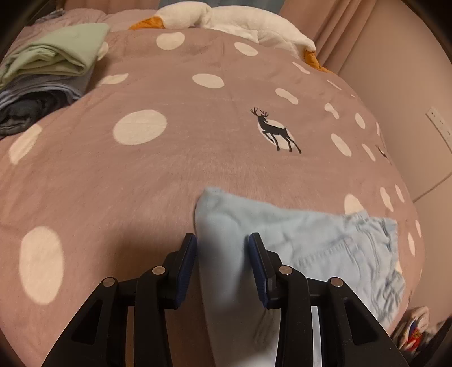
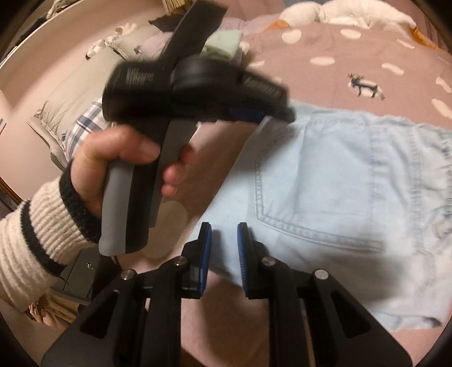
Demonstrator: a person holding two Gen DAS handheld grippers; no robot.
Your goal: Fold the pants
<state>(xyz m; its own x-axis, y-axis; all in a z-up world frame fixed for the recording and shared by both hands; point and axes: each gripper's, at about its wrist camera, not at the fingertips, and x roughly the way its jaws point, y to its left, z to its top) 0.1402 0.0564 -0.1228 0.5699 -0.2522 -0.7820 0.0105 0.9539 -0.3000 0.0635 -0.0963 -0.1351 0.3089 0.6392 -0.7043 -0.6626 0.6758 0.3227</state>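
Light blue denim shorts (image 2: 339, 203) lie on the pink dotted bed cover (image 1: 169, 169), back pocket up. In the left wrist view the shorts (image 1: 296, 240) spread to the right, with one edge running between the fingers. My left gripper (image 1: 223, 240) is open with the denim edge between its jaws; it also shows in the right wrist view (image 2: 271, 113), held in a hand at the shorts' upper left edge. My right gripper (image 2: 224, 228) is open, its tips over the shorts' near left edge, with fabric in the gap.
A stack of folded clothes (image 1: 48, 73), green on top, sits at the far left of the bed. A white plush goose (image 1: 234, 19) lies along the far edge. A wall (image 1: 409, 98) and curtain border the bed's right side. A plaid pillow (image 2: 84, 124) lies left.
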